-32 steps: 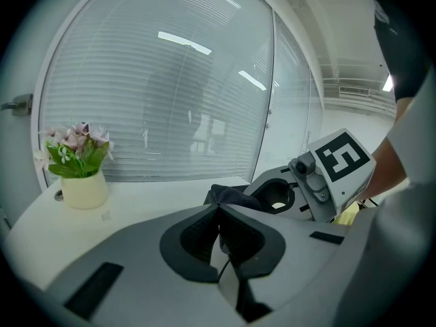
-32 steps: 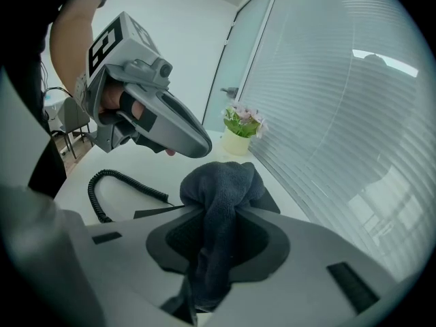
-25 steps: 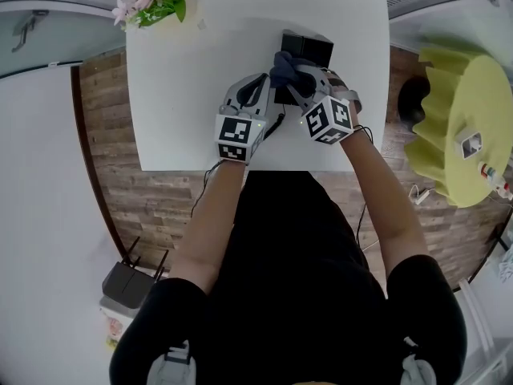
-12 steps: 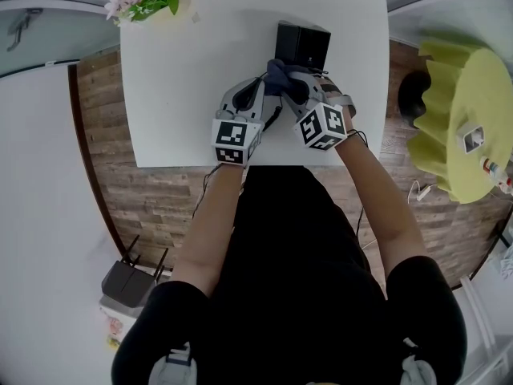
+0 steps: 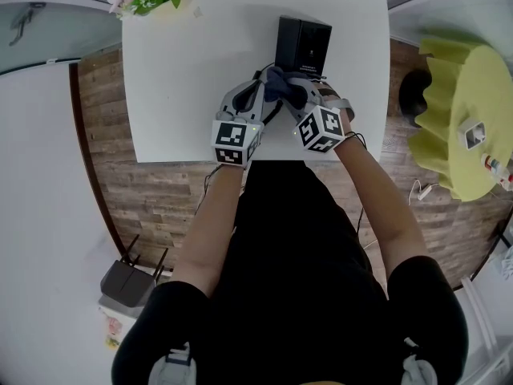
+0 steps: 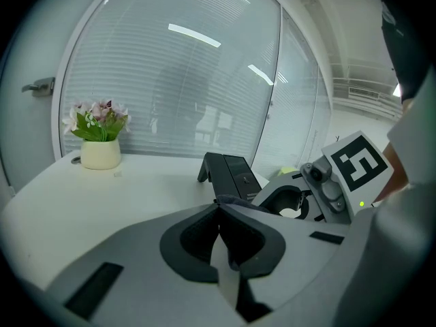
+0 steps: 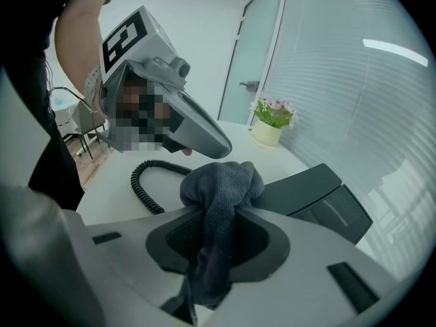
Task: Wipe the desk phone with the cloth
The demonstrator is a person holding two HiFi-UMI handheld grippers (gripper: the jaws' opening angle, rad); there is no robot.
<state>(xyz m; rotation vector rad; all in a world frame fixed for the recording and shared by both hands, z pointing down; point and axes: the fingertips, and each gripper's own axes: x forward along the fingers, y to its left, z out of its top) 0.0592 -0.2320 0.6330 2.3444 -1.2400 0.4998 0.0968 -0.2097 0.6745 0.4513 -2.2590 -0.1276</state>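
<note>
- The right claw [image 7: 219,213] is clamped on a dark cloth [image 7: 221,181], which is bunched at the near edge of the black phone [image 5: 303,42].
- The left claw [image 6: 218,208] is pressed closed with nothing gripped, just beside the cloth.
- The phone is seen on the white counter [image 5: 192,95].

Your head camera looks steeply down at the table [image 5: 184,95]. Both gripper cameras sit low, close to what looks like the phone [image 6: 231,172], and share the flower pot [image 7: 267,133].

No text can be read; print on the desk phone [image 5: 303,42] is too small (marker cubes [image 5: 232,141] bear only patterns).
</note>
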